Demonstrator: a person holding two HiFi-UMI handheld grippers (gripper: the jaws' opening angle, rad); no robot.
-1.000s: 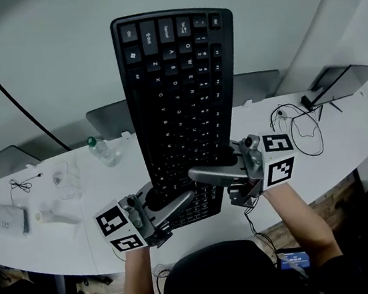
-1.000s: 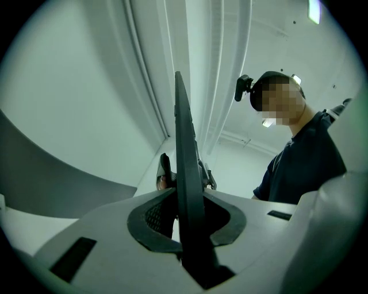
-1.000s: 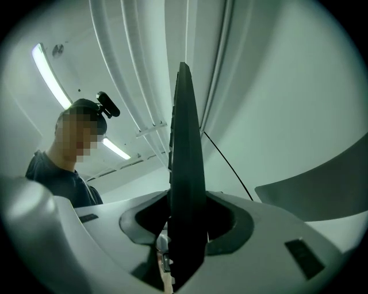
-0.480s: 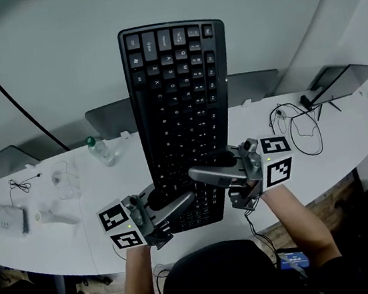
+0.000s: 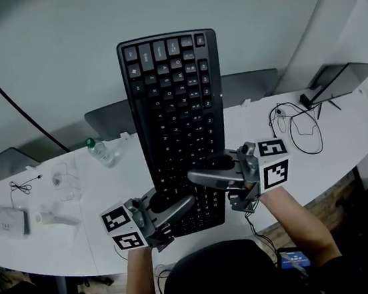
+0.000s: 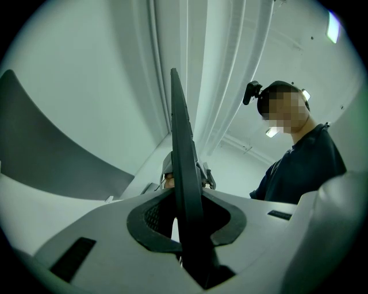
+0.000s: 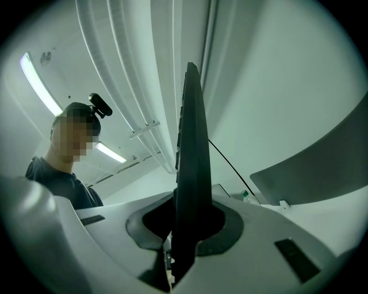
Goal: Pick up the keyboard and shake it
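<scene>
Your right gripper has just been closing and now pinches the near end of the keyboard, as your left gripper does (both are clamped tight on it). The keyboard stands upright in the air above the table, slightly lower than a second ago, and looks ready for shaking. Its near edge hides behind the grippers, and each gripper view shows it edge-on only.

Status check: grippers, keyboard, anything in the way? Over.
Left gripper shut on keyboard. Right gripper jaws just closed on it too. Keyboard held up off desk. Bottle, cable lie below, apart from it.
</scene>
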